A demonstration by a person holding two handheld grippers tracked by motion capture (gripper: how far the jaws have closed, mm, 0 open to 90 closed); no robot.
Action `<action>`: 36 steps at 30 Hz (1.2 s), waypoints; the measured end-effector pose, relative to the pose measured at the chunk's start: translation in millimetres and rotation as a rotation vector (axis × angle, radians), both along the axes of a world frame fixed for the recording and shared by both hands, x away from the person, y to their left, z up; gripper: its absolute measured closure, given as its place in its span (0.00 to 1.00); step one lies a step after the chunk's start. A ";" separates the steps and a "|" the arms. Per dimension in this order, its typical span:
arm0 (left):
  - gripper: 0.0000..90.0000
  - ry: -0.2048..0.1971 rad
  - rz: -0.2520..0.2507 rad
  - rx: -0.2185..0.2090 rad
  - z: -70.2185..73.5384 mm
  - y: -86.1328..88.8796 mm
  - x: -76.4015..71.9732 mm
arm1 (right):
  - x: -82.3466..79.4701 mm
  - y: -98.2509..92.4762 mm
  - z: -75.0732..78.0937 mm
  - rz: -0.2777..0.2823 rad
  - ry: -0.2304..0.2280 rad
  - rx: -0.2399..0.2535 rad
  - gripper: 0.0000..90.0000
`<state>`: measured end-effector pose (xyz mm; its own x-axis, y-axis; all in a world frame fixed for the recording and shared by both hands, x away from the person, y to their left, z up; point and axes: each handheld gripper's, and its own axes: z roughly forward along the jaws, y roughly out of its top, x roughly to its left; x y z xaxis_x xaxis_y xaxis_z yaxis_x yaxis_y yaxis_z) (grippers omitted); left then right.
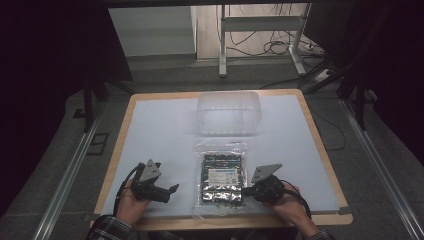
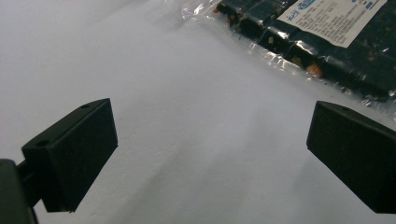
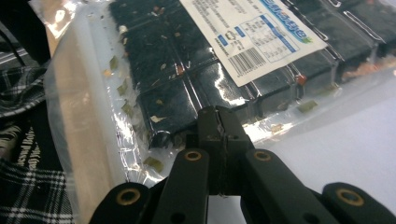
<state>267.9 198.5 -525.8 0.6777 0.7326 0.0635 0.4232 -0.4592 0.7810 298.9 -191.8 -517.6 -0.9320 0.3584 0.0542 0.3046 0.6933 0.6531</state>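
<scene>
Right gripper (image 3: 219,133) fingers together, pinching clear packet (image 1: 222,176) near edge on worktop (image 1: 160,135). Left gripper (image 2: 210,154) fingers apart, empty. Likely next: lift packet toward clear tub (image 1: 228,111).

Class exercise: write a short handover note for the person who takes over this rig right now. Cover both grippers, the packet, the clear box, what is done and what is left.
Left gripper: open, holding nothing, beside the packet's left edge.
Right gripper: jaws together at the packet's near right edge; whether they pinch the film is unclear.
Packet of dark blocks: flat on the white table, label up.
Clear plastic box: behind the packet, nothing visible inside.
Done: right gripper is at the packet.
Left: probably lift the packet and put it in the box.
</scene>
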 end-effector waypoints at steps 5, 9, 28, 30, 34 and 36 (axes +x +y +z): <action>0.01 -0.005 0.008 -0.003 0.8 1.1 0.2 | -0.1 8.1 -2.0 0.029 0.012 0.014 0.99; 0.02 -0.005 0.018 -0.011 0.8 2.2 0.5 | -1.1 15.9 -3.2 0.048 0.018 0.019 0.99; 0.02 -0.001 0.073 -0.046 3.1 10.9 2.9 | -1.9 66.4 -9.0 0.108 0.008 0.040 0.99; 0.02 -0.001 0.076 -0.043 3.3 11.4 2.9 | -2.1 71.1 -9.2 0.109 0.012 0.039 0.99; 0.03 0.002 0.079 -0.044 3.2 11.8 3.2 | -1.3 80.4 -10.0 0.116 0.012 0.042 0.99; 0.03 0.003 0.080 -0.043 3.3 11.8 3.3 | -0.2 84.8 -10.8 0.119 0.018 0.049 0.99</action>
<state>271.1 210.2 -522.6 0.6174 0.7861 0.0289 0.4592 -0.3901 0.7981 298.7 -107.0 -528.4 -0.9664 0.2422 0.0863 0.2345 0.6926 0.6822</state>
